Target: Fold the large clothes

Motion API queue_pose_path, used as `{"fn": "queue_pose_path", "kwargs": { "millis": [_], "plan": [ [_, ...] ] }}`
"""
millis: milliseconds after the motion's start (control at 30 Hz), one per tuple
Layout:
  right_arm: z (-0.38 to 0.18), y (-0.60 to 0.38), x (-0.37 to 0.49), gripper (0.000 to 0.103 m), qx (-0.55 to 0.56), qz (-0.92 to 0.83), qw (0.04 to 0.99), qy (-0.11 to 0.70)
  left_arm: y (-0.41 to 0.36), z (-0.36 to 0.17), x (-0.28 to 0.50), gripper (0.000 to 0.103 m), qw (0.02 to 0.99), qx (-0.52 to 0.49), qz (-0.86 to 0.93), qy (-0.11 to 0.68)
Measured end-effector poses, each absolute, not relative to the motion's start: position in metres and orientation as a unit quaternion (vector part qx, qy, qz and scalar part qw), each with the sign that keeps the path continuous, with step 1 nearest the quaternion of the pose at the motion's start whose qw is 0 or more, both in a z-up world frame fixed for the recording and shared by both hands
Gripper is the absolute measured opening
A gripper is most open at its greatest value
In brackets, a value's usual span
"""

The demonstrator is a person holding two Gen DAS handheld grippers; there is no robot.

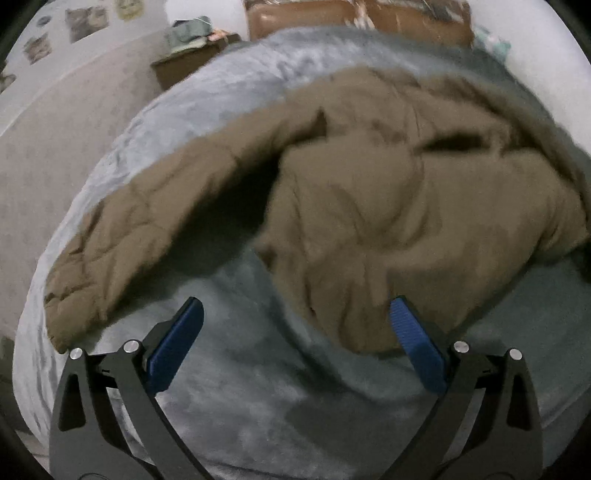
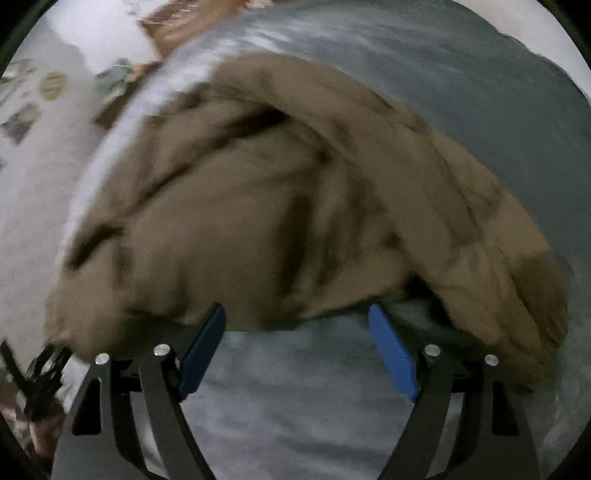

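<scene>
A large brown padded jacket (image 1: pixel 369 192) lies spread and rumpled on a grey plush bed cover (image 1: pixel 236 384). One sleeve (image 1: pixel 122 258) stretches toward the lower left in the left wrist view. My left gripper (image 1: pixel 295 306) stands open above the cover, its right blue pad (image 1: pixel 417 347) beside the jacket's near hem, with nothing between the pads. In the right wrist view the same jacket (image 2: pixel 277 206) fills the middle, blurred. My right gripper (image 2: pixel 297 312) is open just in front of the jacket's near edge, over the grey cover (image 2: pixel 295 398), gripping nothing.
A brown headboard (image 1: pixel 354 18) stands at the far end of the bed. A wooden nightstand (image 1: pixel 184 62) with cloth items sits at the back left, beside a pale floor (image 1: pixel 55 155). Pictures hang on the wall (image 1: pixel 85 22). The other tool's dark frame (image 2: pixel 40 373) shows at lower left.
</scene>
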State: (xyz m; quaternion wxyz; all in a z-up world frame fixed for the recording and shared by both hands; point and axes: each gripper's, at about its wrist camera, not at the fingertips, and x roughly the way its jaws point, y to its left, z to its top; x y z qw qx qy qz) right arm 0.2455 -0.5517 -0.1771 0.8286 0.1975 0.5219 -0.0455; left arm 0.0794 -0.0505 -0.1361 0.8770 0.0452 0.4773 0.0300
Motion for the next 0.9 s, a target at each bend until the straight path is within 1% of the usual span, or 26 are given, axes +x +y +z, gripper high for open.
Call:
{"fn": "queue_pose_path", "kwargs": {
  "millis": [67,100,267,300,333,367,400,433,467,500,533,567,600,667,800,900],
  "plan": [
    [-0.185,-0.561,0.242,0.080,0.183,-0.090,0.824,0.528,-0.055,-0.146,0.083,0.100,0.874,0.052,0.030,0.482],
    [-0.185,-0.569,0.243,0.080,0.182,-0.103,0.830,0.517,-0.059,-0.148,0.087,0.100,0.875,0.049,0.028,0.481],
    [-0.182,-0.589,0.250,0.080,0.213,-0.075,0.859,0.460,-0.068,-0.164,0.114,0.100,0.881,0.032,0.013,0.472],
    [-0.182,-0.590,0.254,0.075,0.210,-0.073,0.862,0.456,-0.073,-0.166,0.115,0.100,0.881,0.027,0.003,0.472],
    [-0.185,-0.591,0.254,0.065,0.210,-0.072,0.862,0.456,-0.077,-0.171,0.120,0.099,0.881,0.022,-0.011,0.472],
    [-0.193,-0.592,0.249,0.037,0.212,-0.068,0.859,0.461,-0.084,-0.172,0.123,0.096,0.883,0.020,-0.019,0.468],
    [-0.192,-0.592,0.249,0.029,0.214,-0.066,0.856,0.465,-0.086,-0.171,0.114,0.081,0.887,0.018,-0.026,0.461],
    [-0.200,-0.583,0.245,0.026,0.216,-0.064,0.857,0.464,-0.087,-0.169,0.115,0.058,0.888,0.017,-0.035,0.459],
    [-0.199,-0.582,0.244,0.021,0.221,-0.057,0.857,0.462,-0.086,-0.168,0.116,0.048,0.888,0.016,-0.038,0.458],
    [-0.198,-0.582,0.245,0.018,0.226,-0.047,0.860,0.456,-0.082,-0.164,0.117,0.031,0.889,0.007,-0.041,0.456],
    [-0.193,-0.579,0.231,0.018,0.228,-0.039,0.862,0.450,-0.079,-0.161,0.117,0.021,0.890,-0.001,-0.045,0.454],
    [-0.189,-0.572,0.231,0.017,0.225,-0.034,0.866,0.445,-0.077,-0.158,0.118,0.018,0.890,-0.007,-0.047,0.454],
    [-0.173,-0.567,0.226,0.017,0.216,-0.030,0.873,0.437,-0.075,-0.153,0.117,0.015,0.891,-0.006,-0.047,0.452],
    [-0.156,-0.561,0.211,0.016,0.211,-0.020,0.882,0.422,-0.075,-0.134,0.116,0.012,0.897,0.008,-0.044,0.440],
    [-0.098,-0.557,0.167,0.016,0.182,0.015,0.909,0.375,-0.055,-0.073,0.121,0.012,0.903,-0.007,-0.055,0.425],
    [-0.072,-0.545,0.131,0.016,0.151,0.039,0.919,0.362,-0.035,-0.032,0.123,0.014,0.900,-0.002,-0.068,0.430]
  ]
}}
